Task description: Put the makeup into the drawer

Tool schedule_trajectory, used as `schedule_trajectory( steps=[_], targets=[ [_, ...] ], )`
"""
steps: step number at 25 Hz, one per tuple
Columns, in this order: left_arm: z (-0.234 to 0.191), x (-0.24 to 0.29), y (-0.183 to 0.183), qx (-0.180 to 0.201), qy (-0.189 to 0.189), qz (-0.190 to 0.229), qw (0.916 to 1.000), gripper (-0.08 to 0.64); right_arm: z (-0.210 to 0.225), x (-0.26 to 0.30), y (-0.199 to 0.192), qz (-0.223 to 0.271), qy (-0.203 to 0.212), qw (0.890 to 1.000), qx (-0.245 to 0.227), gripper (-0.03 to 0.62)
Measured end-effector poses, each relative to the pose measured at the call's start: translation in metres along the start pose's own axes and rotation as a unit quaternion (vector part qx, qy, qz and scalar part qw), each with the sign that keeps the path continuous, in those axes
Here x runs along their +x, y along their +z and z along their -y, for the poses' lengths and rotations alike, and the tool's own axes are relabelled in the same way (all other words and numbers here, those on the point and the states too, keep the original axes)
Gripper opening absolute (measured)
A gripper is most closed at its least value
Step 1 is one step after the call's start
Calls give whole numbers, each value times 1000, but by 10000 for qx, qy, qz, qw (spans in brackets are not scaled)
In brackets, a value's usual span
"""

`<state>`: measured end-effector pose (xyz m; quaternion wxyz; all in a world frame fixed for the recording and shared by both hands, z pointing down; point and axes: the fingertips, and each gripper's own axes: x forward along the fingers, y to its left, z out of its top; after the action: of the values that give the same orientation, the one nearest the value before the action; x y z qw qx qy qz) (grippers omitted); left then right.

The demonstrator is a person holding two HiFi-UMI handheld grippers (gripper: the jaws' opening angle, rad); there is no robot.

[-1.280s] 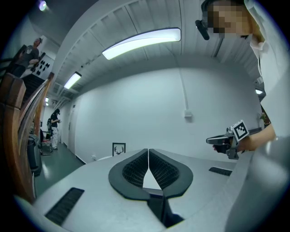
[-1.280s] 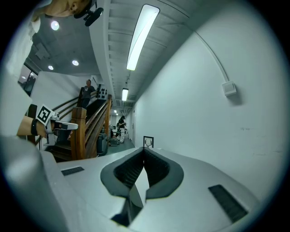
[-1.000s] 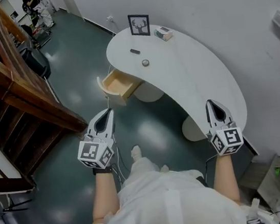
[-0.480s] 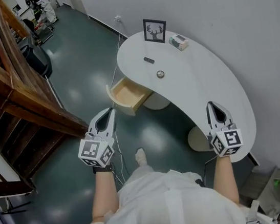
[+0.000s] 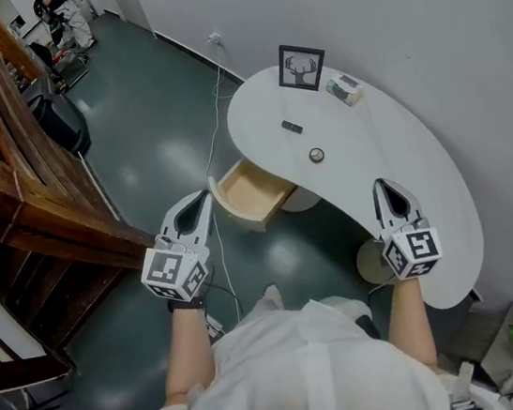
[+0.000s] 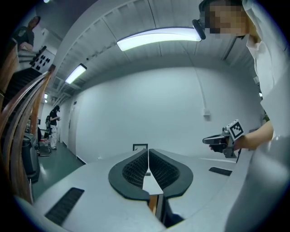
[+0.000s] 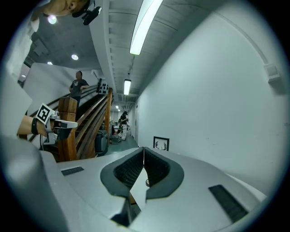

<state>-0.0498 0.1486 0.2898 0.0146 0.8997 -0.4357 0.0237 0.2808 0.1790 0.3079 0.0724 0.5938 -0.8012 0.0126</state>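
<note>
The head view alone shows the open top of the drawer [image 5: 253, 193], just ahead of the left gripper [image 5: 204, 197]. The right gripper [image 5: 379, 184] hangs over the table [image 5: 426, 194] edge. Both have jaws closed on nothing. The round makeup [image 5: 317, 155] lies ahead and left of the right gripper, with bare tabletop between them.

A lobby-like hall: a curved white desk [image 5: 396, 184] is standing on a dark floor [image 5: 154, 147], a wooden staircase [image 5: 36, 216] is rising beside it, strip lights [image 6: 158, 37] are glowing overhead, a person [image 6: 53, 126] is standing far off.
</note>
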Motion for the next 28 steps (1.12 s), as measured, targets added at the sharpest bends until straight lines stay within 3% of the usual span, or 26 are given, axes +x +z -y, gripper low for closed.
schedule_trajectory(
  steps=[13,21,28],
  targets=[
    [-53,40,-16,-275,-105,-26,9996,20,-21,86,-4,-407,354,9983,-220,9],
    [-84,102,-23,-179,-246,-262,9992,20,-11,165,-24,-788,714,9942,-177,11],
    [-99,174,-35,-160,-539,-510,9971,20,-4,238,-53,-1351,1228,9828,-291,13]
  ],
)
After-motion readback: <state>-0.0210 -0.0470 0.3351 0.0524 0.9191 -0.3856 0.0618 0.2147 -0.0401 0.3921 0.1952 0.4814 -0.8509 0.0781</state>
